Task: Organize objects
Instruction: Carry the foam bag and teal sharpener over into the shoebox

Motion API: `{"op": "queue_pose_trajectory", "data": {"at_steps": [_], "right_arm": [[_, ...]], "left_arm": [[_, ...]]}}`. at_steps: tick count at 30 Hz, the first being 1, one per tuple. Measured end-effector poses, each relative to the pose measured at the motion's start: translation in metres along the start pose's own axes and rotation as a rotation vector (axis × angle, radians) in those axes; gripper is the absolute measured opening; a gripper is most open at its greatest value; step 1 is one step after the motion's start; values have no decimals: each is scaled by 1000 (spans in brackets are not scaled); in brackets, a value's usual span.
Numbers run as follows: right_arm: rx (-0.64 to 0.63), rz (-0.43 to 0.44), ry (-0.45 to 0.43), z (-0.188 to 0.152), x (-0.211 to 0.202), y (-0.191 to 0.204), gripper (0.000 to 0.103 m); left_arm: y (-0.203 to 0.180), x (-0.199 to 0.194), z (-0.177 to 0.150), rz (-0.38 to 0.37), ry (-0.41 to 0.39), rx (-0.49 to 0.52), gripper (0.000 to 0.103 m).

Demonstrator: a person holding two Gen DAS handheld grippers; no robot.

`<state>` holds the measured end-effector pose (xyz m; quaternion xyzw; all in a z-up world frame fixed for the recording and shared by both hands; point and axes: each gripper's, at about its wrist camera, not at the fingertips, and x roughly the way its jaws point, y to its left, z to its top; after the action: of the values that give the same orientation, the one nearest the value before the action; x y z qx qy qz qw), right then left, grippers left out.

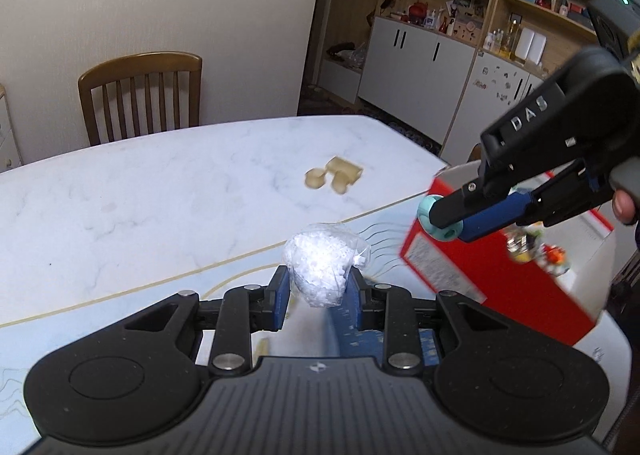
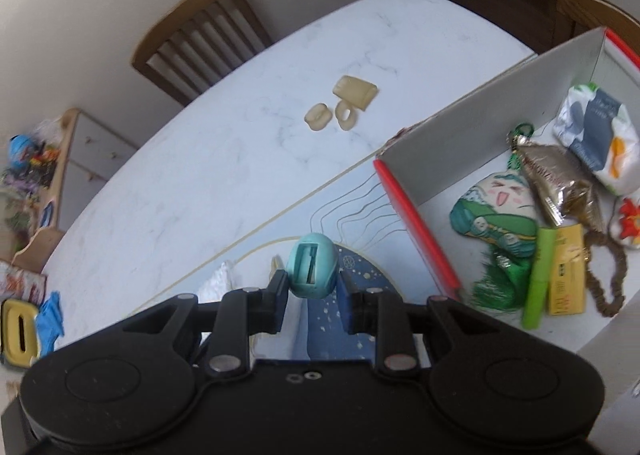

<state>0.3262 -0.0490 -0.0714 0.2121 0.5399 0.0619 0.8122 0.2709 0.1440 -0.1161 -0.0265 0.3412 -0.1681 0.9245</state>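
Observation:
My left gripper [image 1: 320, 289] is shut on a clear bag of white beads [image 1: 322, 269] and holds it above the table's blue mat. My right gripper [image 2: 313, 287] is shut on a small teal egg-shaped object [image 2: 313, 271]; it also shows in the left wrist view [image 1: 438, 217], held beside the near corner of the red box [image 1: 480, 275]. The open red box [image 2: 416, 215] has grey inner walls and holds a green plush [image 2: 494, 215], a green tube [image 2: 538, 279], a yellow pack [image 2: 568, 275] and a tissue pack [image 2: 596, 135].
Three pale yellow pieces [image 2: 344, 107] lie on the white marble table [image 2: 200, 175]. A wooden chair [image 1: 140, 95] stands at the far side. A blue cloth [image 2: 50, 319] and a yellow item [image 2: 18, 335] lie at the left edge.

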Motion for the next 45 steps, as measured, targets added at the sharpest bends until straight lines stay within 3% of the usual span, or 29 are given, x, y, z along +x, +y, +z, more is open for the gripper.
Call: {"op": "queue_pose_trajectory", "data": {"at_steps": [10,20,33,45], "right_arm": [[-75,75,-36,9,-53,-39,25],[-206,73,-76,27,-92,-101,25],[-378,79,-67,40,-116,-168,25],[-601,48,-3,24,-100,-198,24]], "left_arm": [[-50,-22,18,11,-12,-22,29],[-119,-15,33,14,-12,-4,29],[-197,24,43,4,24,33,29],[-230,85,38,2,156,5,29]]}}
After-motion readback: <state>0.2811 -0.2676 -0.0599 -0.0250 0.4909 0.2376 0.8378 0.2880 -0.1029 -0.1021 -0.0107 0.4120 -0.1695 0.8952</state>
